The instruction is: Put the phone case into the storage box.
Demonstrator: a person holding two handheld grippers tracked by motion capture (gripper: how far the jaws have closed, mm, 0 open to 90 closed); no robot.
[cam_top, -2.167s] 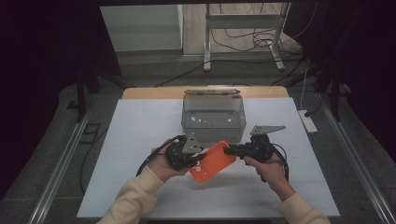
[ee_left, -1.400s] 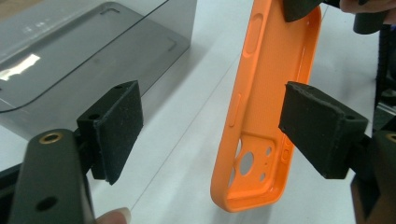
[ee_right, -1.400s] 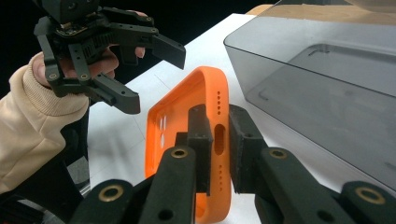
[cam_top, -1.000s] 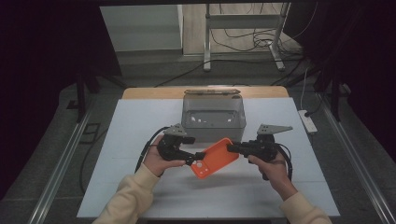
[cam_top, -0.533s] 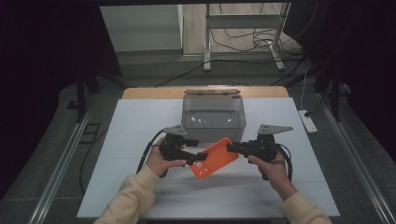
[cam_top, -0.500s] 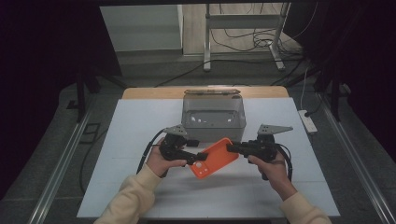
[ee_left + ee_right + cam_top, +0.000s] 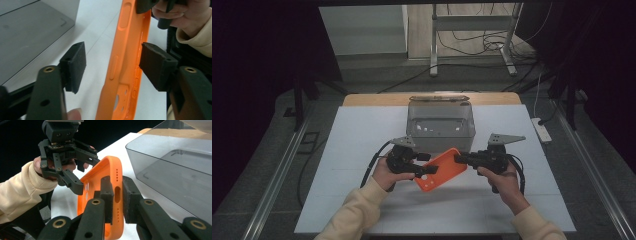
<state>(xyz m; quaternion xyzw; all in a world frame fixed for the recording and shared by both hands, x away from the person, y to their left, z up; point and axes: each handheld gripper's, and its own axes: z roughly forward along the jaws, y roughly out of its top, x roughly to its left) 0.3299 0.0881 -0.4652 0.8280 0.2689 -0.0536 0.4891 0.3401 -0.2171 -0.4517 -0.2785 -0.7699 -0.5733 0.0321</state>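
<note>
Above the white bench (image 7: 362, 150), just in front of the clear plastic box (image 7: 440, 125), an orange phone case (image 7: 440, 170) hangs tilted between the two claws. The right claw (image 7: 117, 195) pinches the rim at one short end, its pads pressed on the edge. The left claw (image 7: 113, 65) straddles a long side; its jaws have just been closing, one pad at the rim, the other well off. To finish this handover well, the left should seat squarely on the rim before the right lets go. The case is soft-looking, with button bumps and a camera cutout.
</note>
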